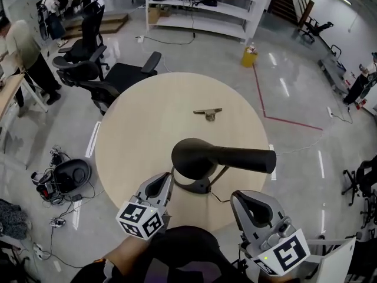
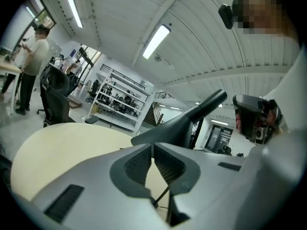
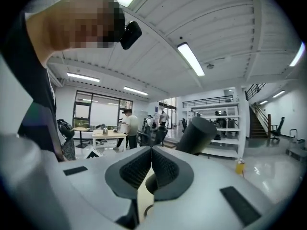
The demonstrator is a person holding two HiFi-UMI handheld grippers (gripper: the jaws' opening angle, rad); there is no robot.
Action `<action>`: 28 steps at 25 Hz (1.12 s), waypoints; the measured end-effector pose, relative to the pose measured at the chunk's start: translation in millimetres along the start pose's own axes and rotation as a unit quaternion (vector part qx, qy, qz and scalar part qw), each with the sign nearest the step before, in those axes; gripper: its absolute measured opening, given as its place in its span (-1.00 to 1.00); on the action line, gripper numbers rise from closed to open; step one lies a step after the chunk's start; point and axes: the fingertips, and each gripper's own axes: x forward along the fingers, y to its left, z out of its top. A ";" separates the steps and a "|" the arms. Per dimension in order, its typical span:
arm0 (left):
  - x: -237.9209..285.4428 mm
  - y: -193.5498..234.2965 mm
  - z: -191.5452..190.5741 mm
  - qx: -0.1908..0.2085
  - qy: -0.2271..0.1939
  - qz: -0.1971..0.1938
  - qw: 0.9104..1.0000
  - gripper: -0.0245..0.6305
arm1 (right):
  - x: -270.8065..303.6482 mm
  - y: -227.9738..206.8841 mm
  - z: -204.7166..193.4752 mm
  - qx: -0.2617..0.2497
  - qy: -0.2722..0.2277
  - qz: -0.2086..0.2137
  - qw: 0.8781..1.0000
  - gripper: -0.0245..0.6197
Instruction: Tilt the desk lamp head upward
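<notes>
Lamp point(image 1: 218, 157) stands at the near edge of the table point(image 1: 147, 117). Left gripper point(image 1: 165, 179) and right gripper point(image 1: 238, 198) hover just beside the lamp, flanking its base, pointing roughly level, jaws closed and empty.

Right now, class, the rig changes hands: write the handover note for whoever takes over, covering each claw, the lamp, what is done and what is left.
Left claw: shut, empty, not touching the desk lamp.
Right claw: shut, empty, also clear of it.
Desk lamp: stands near the front edge of the round table, just ahead of both claws. Its head slopes mouth-down.
Done: nothing that shows.
Left: take the head and tilt it upward.
</notes>
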 end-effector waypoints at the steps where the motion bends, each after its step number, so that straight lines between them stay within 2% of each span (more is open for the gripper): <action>1: 2.2 2.6 0.4 -0.014 -0.003 -0.002 1.000 -0.78 | 1.3 1.9 12.5 -0.004 -0.010 0.014 1.000 -0.88; 5: 10.2 14.7 -1.9 -0.052 -0.003 0.000 0.999 -0.76 | 2.8 1.6 61.4 -0.044 -0.042 0.042 0.997 -0.87; 8: 15.8 22.8 -5.7 -0.071 0.000 -0.001 0.997 -0.72 | 3.0 -13.4 86.1 -0.085 -0.052 0.043 0.994 -0.87; 12: 19.5 26.1 -8.8 -0.118 0.002 -0.027 0.993 -0.56 | 9.0 -40.1 105.1 -0.097 -0.048 0.030 0.994 -0.87; 18: 23.2 22.7 -5.8 -0.193 -0.008 -0.106 0.976 -0.49 | 32.8 -64.7 110.8 -0.104 -0.019 0.022 0.994 -0.87; 23: 27.6 23.7 -12.7 -0.217 -0.004 -0.130 0.967 -0.48 | 48.6 -78.1 103.1 -0.090 -0.003 0.021 0.996 -0.87; 28: 34.3 17.5 -11.4 -0.237 -0.002 -0.174 0.956 -0.46 | 57.7 -82.3 93.4 -0.087 0.018 0.028 0.996 -0.87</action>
